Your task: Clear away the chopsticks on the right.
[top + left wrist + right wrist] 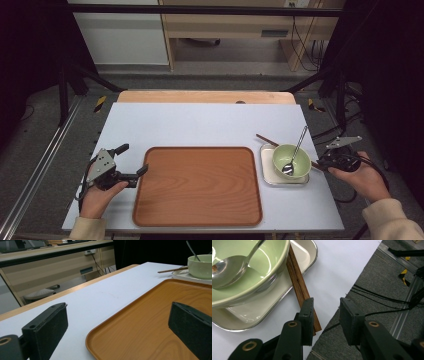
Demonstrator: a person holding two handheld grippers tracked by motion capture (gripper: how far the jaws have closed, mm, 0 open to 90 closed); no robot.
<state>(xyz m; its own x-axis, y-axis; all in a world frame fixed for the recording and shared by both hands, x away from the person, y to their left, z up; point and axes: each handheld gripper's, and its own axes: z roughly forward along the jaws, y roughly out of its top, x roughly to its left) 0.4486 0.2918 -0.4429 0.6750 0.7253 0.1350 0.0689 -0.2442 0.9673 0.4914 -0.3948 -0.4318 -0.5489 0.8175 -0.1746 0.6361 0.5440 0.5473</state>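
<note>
Right gripper [325, 317] at the table's [200, 125] right edge, jaws part-open and holding nothing, near ends of the chopsticks [300, 287] just by the left jaw; the sticks run under the green bowl [291, 161], across the steel dish [267, 175]. Thin, stiff, light, probably slick wood, likely to roll: best pinched at the free near end. Left gripper [131, 162] wide open, empty, straddling the wooden tray's [197, 215] left rim.
</note>
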